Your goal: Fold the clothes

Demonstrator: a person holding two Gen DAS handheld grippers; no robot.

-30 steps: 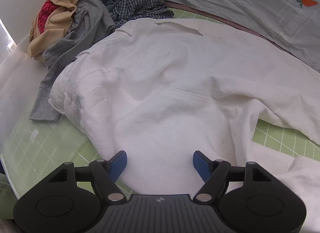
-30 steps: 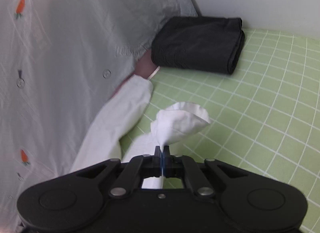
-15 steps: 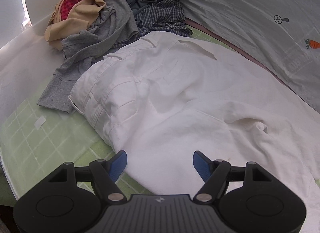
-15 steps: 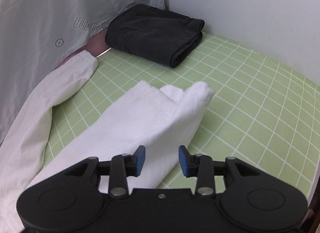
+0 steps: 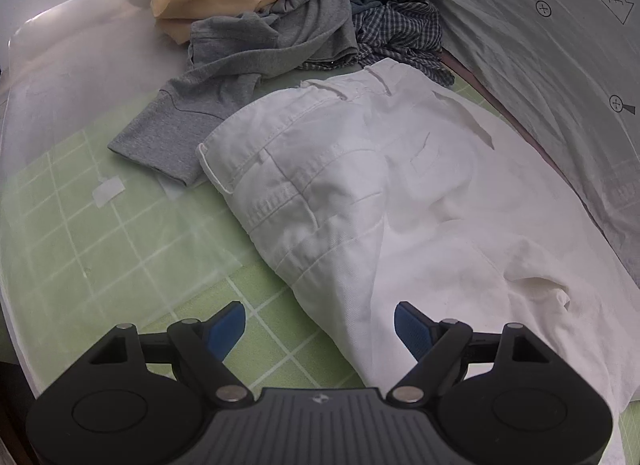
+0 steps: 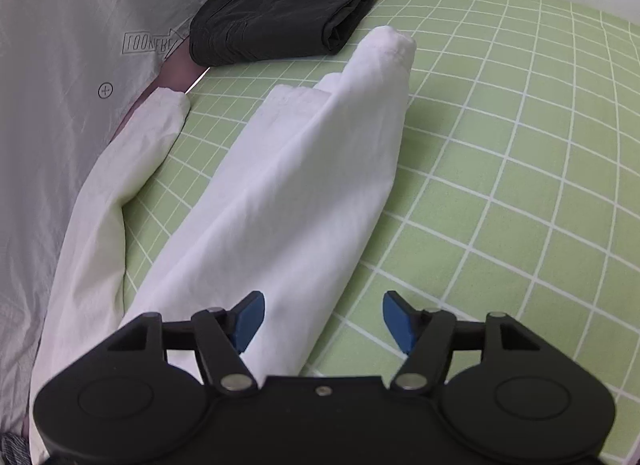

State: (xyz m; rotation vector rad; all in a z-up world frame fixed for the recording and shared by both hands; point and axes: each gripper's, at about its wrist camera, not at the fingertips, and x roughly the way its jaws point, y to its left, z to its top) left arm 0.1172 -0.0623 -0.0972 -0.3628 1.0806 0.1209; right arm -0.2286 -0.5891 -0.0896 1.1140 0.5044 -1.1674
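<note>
White trousers (image 5: 380,201) lie on the green grid mat (image 5: 100,249), waistband toward the left in the left wrist view. My left gripper (image 5: 320,325) is open and empty just above their near edge. In the right wrist view the two white legs (image 6: 288,185) stretch away over the mat (image 6: 520,169); one leg lies along the grey cloth. My right gripper (image 6: 323,319) is open and empty over the nearer leg.
A pile of unfolded clothes (image 5: 280,13), grey, checked, tan and red, lies behind the waistband. A grey printed cloth (image 5: 560,45) borders the mat and shows in the right wrist view (image 6: 60,65). A folded black garment (image 6: 280,13) sits by the white wall.
My right gripper let go of the trouser leg end and opened; the leg now lies flat on the mat. My left gripper shifted left toward the waistband, staying open.
</note>
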